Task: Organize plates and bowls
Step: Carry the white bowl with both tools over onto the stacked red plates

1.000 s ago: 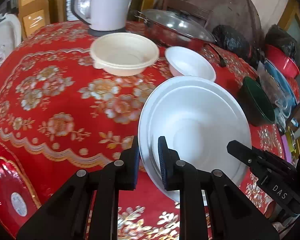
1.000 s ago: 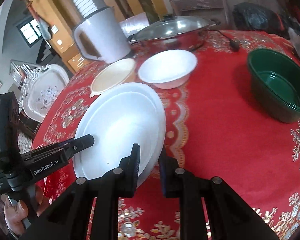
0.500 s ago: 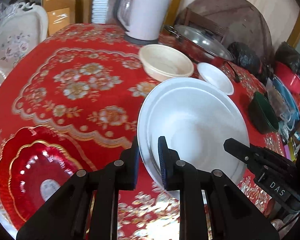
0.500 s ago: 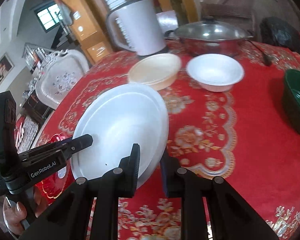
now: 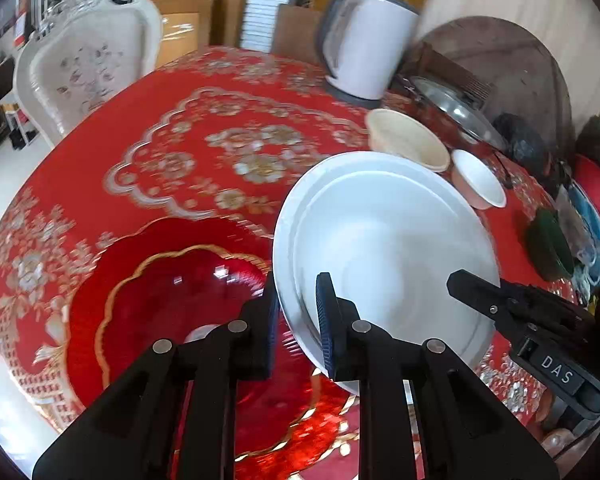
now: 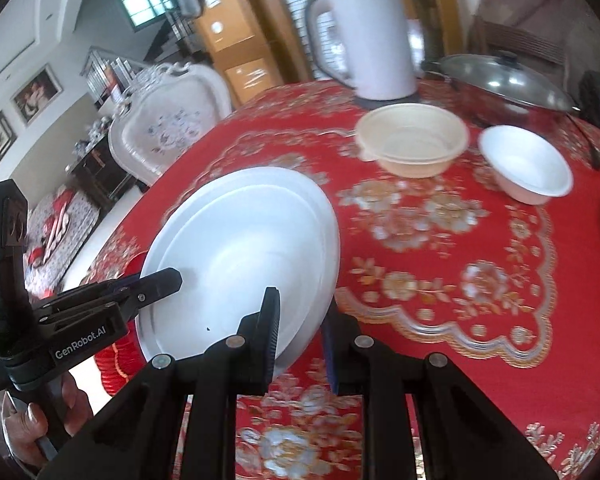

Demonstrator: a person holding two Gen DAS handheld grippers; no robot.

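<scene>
White plate [image 5: 384, 248] clamped at opposite rims by left gripper [image 5: 298, 316] and right gripper [image 6: 300, 324], held above red plate [image 5: 168, 312], cream bowl [image 6: 414, 140] and white bowl [image 6: 526, 164] beyond.

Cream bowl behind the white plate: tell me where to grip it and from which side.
Pinch the cream bowl at its near rim, one finger inside and one outside, coming in from above. It sits upright and open with a thin flared lip, and the kettle crowds its far side while the near side looks free.
</scene>
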